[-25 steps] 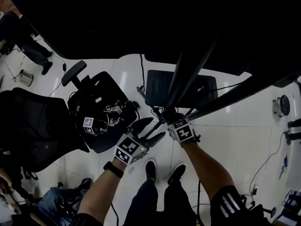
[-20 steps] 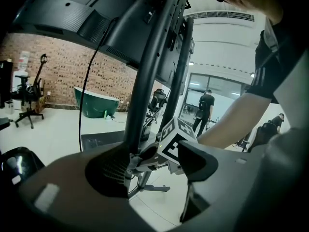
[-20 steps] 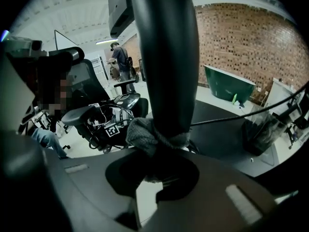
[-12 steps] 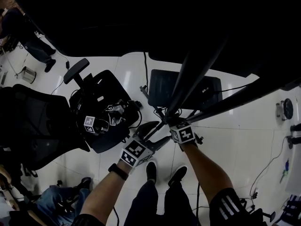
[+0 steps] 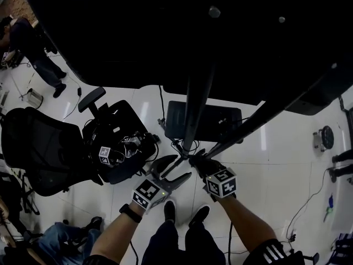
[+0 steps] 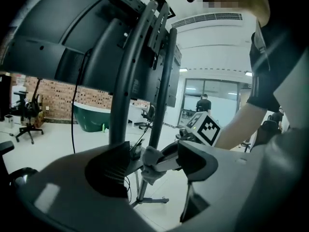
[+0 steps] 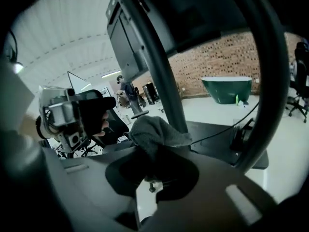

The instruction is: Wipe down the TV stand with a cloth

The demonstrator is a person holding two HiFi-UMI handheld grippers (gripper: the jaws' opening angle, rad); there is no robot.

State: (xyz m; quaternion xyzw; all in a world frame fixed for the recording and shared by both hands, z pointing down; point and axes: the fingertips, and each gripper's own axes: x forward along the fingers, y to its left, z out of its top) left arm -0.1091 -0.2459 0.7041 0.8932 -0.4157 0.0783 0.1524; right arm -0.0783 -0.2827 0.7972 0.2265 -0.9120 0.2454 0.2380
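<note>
Cloth (image 7: 155, 132) is seen in the right gripper view as a grey bunch clamped in the right claw (image 7: 153, 164) and laid against a dark post of the TV stand (image 7: 159, 71). The left gripper view confirms this from the other side: the cloth (image 6: 148, 159) is pressed to the lower part of a post of the TV stand (image 6: 123, 95). That view also shows the left claw (image 6: 152, 170) with its jaws spread wide and nothing gripped between them. From the head view the cloth itself can hardly be made out. Only the right claw (image 5: 198, 162) is seen at the foot of the posts, with the left claw (image 5: 172, 170) just beside it. The posts of the TV stand (image 5: 194, 109) run upright, their long axis rising from a dark base plate (image 5: 220, 120) on the white floor (image 5: 276, 159) toward the camera. The screen mounted above fills the upper part of the head view as a black mass, and its edges are cut off. An office chair (image 5: 38, 148) stands to the left, and a green tub (image 7: 227, 88) before a brick wall (image 7: 227, 54) is shown only in the gripper views.
</note>
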